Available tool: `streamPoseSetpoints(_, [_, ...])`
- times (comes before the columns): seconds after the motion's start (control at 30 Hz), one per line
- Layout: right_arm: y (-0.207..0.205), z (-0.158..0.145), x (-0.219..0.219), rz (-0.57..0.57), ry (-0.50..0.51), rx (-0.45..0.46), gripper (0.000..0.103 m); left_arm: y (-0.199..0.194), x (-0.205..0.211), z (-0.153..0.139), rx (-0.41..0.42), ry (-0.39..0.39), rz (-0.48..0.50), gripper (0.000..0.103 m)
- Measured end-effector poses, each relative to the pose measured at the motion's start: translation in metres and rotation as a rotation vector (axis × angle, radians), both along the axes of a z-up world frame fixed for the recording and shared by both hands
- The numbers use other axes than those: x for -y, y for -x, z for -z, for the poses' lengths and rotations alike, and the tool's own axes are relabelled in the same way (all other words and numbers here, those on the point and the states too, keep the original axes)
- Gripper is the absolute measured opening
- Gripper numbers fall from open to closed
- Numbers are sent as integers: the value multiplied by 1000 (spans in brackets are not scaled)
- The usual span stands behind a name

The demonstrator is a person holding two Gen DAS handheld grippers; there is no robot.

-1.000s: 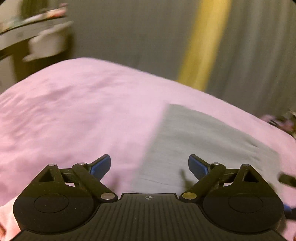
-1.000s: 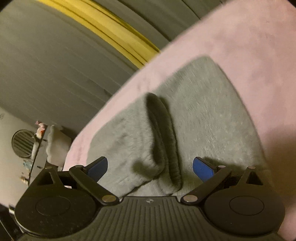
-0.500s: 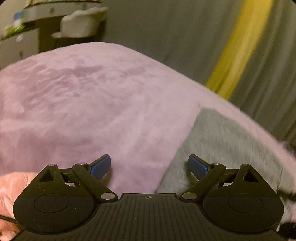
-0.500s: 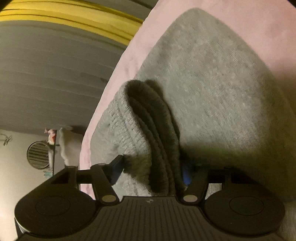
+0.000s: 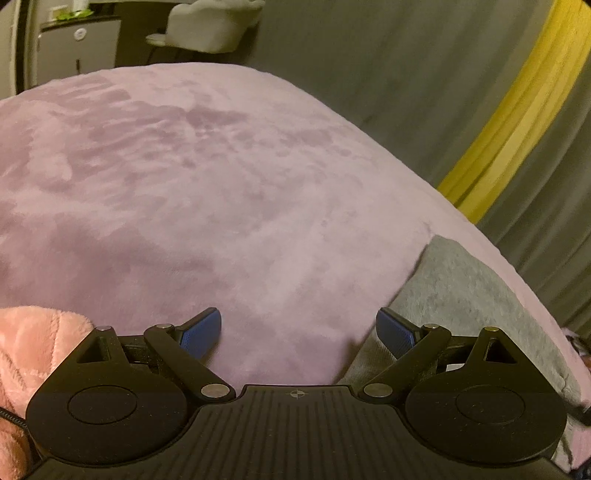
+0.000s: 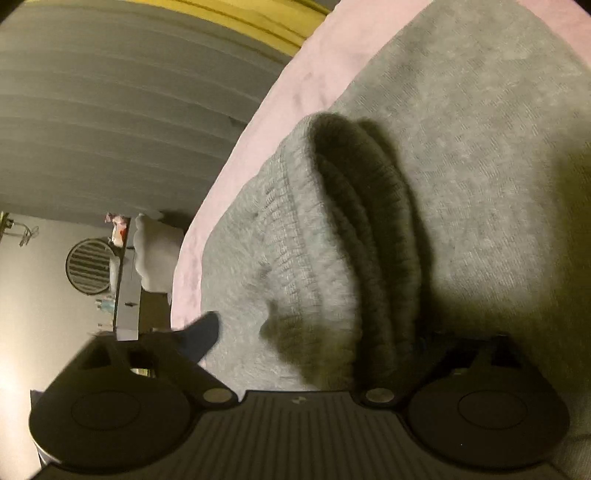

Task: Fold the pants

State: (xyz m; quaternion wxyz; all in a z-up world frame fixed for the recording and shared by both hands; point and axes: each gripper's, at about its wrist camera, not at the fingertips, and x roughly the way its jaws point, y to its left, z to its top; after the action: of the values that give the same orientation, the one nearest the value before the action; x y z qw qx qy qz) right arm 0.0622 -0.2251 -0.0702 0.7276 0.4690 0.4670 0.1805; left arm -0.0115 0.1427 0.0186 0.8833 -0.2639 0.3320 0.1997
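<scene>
Grey knit pants (image 6: pixel 480 166) lie on a pink blanket (image 6: pixel 314 66). Their thick ribbed band (image 6: pixel 295 258) stands bunched up between the fingers of my right gripper (image 6: pixel 310 339), which is shut on it. The left fingertip (image 6: pixel 199 336) presses the fabric's side; the right one is buried under the fold. In the left wrist view only a corner of the pants (image 5: pixel 465 295) shows at the right. My left gripper (image 5: pixel 298 332) hangs open over the blanket (image 5: pixel 221 184), its right pad (image 5: pixel 395 332) just above the pants' edge, with nothing between the jaws.
A fluffy pink sleeve (image 5: pixel 33 343) shows at the lower left. Grey curtains with a yellow stripe (image 5: pixel 517 110) hang behind the bed. A white chair (image 5: pixel 210 26) and a grey cabinet (image 5: pixel 77 48) stand beyond the far edge.
My right gripper moved in and closed on the ribbed band. The left gripper rolled and swung left, so the pants slid to the right edge of its view; it stayed open.
</scene>
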Motion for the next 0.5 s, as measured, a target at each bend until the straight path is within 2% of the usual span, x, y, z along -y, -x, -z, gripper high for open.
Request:
streamPoseSetpoints(0.03, [4,2,3,7,11,-12,46,1,-1,0,5,2,-6,96])
streamPoseSetpoints(0.17, [14,10,8,47,-59,-2,45,1,-3,1,12,5,-34,96])
streamPoseSetpoints(0.3, [8,13,1,84,-97,-25,64,2,-4,1,22,6,-51,96])
streamPoseSetpoints(0.37, [4,7,-5,82,-65,-33,64,2,-5,1,24,5,-63,96])
streamPoseSetpoints(0.43, [2,-9,-15,61,25,-15,42,4,-6,1,34,10,-79,96])
streamPoseSetpoints(0.5, [0,-30,-23,49,102,46,40,6,-8,2,44,17,-98,96])
